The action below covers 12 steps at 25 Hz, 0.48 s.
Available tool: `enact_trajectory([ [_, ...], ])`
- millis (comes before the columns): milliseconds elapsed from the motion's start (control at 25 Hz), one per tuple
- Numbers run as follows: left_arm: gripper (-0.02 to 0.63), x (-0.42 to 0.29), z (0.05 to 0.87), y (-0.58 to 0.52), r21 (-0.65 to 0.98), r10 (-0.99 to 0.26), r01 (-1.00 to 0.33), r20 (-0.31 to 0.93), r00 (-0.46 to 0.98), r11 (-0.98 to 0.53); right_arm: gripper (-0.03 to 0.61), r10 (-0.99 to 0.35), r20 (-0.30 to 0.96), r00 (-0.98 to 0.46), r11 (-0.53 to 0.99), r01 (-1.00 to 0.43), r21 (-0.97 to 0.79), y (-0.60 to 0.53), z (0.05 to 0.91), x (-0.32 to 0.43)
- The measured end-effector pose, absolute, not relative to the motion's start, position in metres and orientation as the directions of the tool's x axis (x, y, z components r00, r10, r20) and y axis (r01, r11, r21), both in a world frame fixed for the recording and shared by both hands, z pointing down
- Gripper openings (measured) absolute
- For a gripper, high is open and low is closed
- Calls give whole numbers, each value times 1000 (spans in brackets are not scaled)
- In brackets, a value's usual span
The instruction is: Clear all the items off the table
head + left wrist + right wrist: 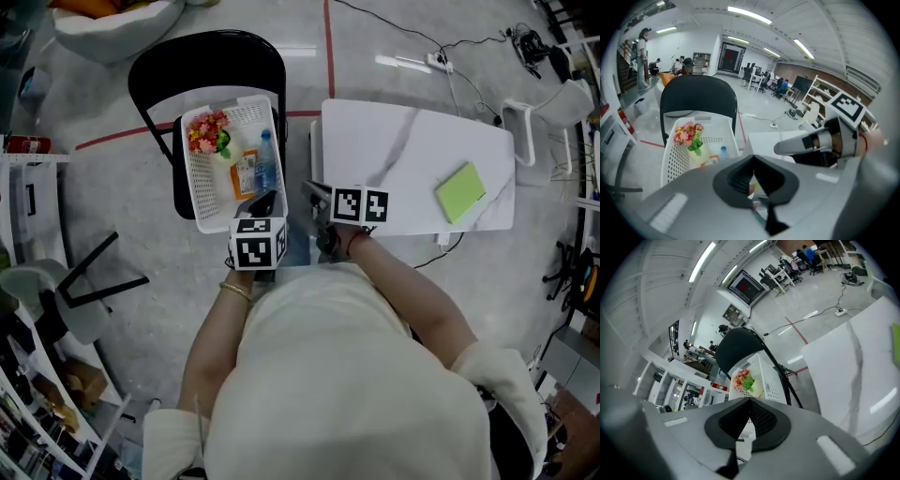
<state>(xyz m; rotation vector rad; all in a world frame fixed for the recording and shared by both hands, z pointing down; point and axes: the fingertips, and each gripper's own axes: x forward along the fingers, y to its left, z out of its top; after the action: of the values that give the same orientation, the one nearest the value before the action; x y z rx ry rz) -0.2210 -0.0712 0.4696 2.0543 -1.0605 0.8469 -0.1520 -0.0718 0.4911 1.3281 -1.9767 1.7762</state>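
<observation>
Left tongs (753, 164) and right tongs (749, 404) are both clenched, with nothing between them. The only item on the bench (403, 150) is a green pad (459, 191), probably sticky notes. It lies flat toward the right end, well apart from both tongs. Expect it to be light, thin and flexible. Slide it to the bench edge and pinch the overhanging side. The white basket (199, 192) on the chair (206, 56) is the likely destination.

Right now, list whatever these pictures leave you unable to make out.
- Head view: print on the orange packet in the basket, too small.
- Left gripper view: water bottle, mostly hidden behind the left claw.
- Right gripper view: green pad, cut off by the right edge.
</observation>
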Motion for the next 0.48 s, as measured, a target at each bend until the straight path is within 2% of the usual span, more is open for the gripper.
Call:
enact_trajectory([
  [480, 9, -140, 460, -60, 273, -370, -788, 767, 525, -552, -2, -629, 615, -476, -171, -686, -707, -55, 477, -50],
])
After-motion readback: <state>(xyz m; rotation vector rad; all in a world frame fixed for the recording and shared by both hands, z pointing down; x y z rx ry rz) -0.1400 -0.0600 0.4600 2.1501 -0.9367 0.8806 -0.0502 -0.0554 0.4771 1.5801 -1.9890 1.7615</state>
